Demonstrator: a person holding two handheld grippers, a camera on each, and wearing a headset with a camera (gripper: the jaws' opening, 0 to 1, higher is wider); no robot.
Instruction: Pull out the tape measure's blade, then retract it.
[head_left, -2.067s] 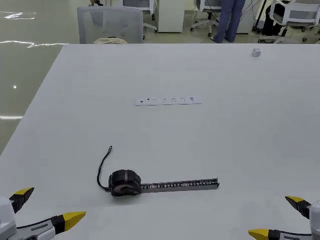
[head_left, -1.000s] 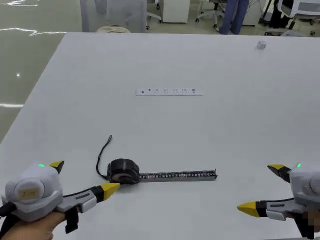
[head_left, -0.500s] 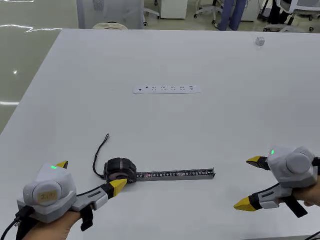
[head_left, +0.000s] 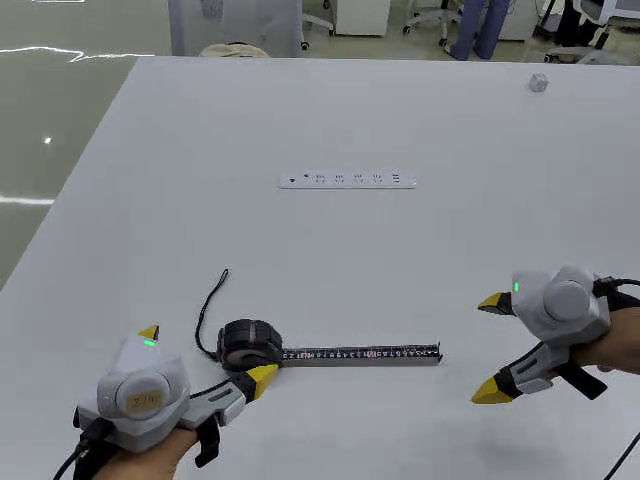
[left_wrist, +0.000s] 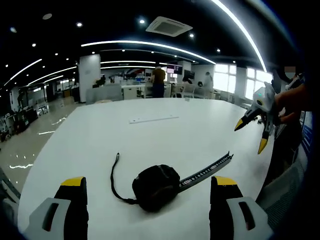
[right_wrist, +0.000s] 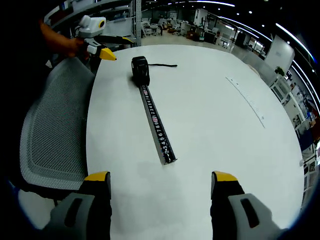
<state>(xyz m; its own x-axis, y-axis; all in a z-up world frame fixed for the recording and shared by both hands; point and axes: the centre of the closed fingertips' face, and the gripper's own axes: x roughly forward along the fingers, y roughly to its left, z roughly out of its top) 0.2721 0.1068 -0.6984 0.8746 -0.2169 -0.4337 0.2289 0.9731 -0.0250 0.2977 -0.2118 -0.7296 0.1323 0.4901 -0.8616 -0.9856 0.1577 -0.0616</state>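
A black tape measure (head_left: 249, 345) lies on the white table (head_left: 330, 120), its blade (head_left: 360, 354) pulled out to the right, a wrist cord (head_left: 207, 310) trailing behind. My left gripper (head_left: 205, 358) is open just left of and below the case, one yellow tip close to it. In the left gripper view the case (left_wrist: 156, 185) sits between and ahead of the open jaws. My right gripper (head_left: 492, 346) is open to the right of the blade's end (head_left: 436, 352), apart from it. The right gripper view shows the blade (right_wrist: 156, 124) ahead of the open jaws.
A white power strip (head_left: 347, 181) lies mid-table. A small grey object (head_left: 539, 82) sits at the far right. Office chairs (head_left: 235, 27) stand beyond the far edge. A grey mesh chair (right_wrist: 55, 125) is at the near edge.
Both grippers have come up and inward toward the tape measure. The left one now sits lower beside the case; the right one rose near the blade's end. The tape has not moved.
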